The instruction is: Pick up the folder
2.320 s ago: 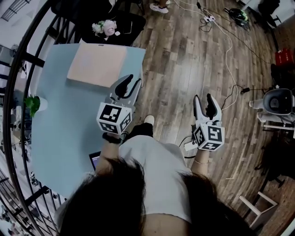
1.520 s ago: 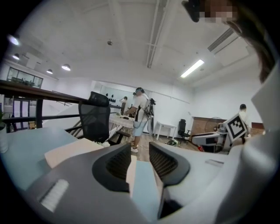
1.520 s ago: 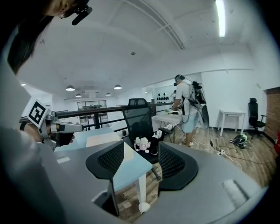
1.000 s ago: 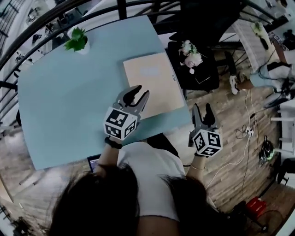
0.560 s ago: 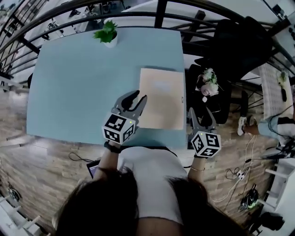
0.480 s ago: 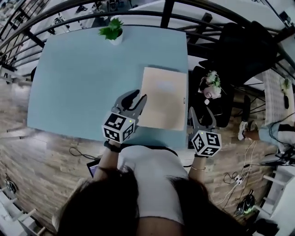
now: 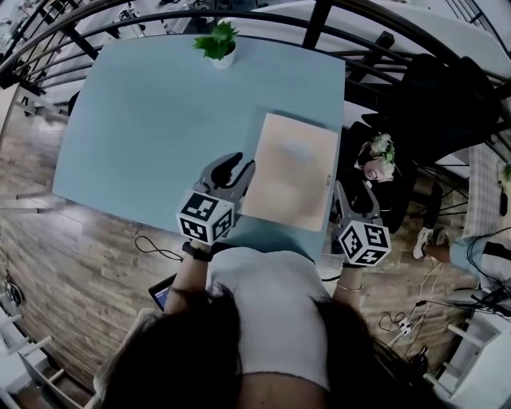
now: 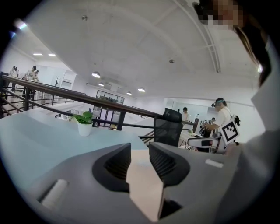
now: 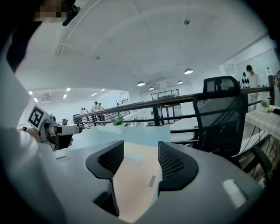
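The folder (image 7: 291,172) is a flat tan sheet lying near the right edge of the light blue table (image 7: 152,120). My left gripper (image 7: 232,168) hovers over the table just left of the folder's near corner, jaws open and empty. My right gripper (image 7: 355,196) hangs off the table's right edge beside the folder, also open and empty. In the left gripper view the folder (image 8: 142,183) shows through the gap of the left gripper (image 8: 140,151). In the right gripper view the folder (image 9: 138,175) lies ahead, seen between the jaws of the right gripper (image 9: 141,151).
A small potted plant (image 7: 217,40) stands at the table's far edge. A black office chair (image 9: 223,118) and a bunch of flowers (image 7: 379,156) sit just right of the table. A black railing (image 7: 319,12) runs behind it. Wooden floor (image 7: 72,264) lies to the left.
The head view has swung, so table and folder sit differently in frame. Both grippers have drifted to either side of the folder's near end. Jaws unchanged, nothing taken hold of.
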Demonstrator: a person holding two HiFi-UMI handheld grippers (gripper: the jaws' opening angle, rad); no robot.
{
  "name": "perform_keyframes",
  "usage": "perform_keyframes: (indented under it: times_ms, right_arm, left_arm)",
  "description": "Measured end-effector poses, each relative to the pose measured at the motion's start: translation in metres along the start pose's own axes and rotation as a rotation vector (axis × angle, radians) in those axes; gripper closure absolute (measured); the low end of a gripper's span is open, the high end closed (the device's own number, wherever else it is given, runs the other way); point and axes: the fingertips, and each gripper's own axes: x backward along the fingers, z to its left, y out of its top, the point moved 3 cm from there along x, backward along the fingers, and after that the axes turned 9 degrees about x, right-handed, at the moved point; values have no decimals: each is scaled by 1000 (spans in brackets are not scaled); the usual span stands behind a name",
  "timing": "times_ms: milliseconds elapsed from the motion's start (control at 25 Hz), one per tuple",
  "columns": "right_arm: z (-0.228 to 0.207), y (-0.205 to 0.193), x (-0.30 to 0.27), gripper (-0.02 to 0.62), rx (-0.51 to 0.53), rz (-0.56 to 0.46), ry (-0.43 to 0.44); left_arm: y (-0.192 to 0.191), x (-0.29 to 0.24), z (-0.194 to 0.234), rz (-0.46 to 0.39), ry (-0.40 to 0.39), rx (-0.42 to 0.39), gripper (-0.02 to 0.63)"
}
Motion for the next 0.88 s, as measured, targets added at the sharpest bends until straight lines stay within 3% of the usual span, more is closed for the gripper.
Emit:
perform_keyframes:
  times_ms: [520,880]
  right_arm:
    - [2,4,-11,345,-44,28,4]
    - [-1,-23,-19,328,-94,111,43]
  left_arm:
    - [-6,-17,10,59,-40,35,471]
    - [-33,-33,22,158,-44,85,459]
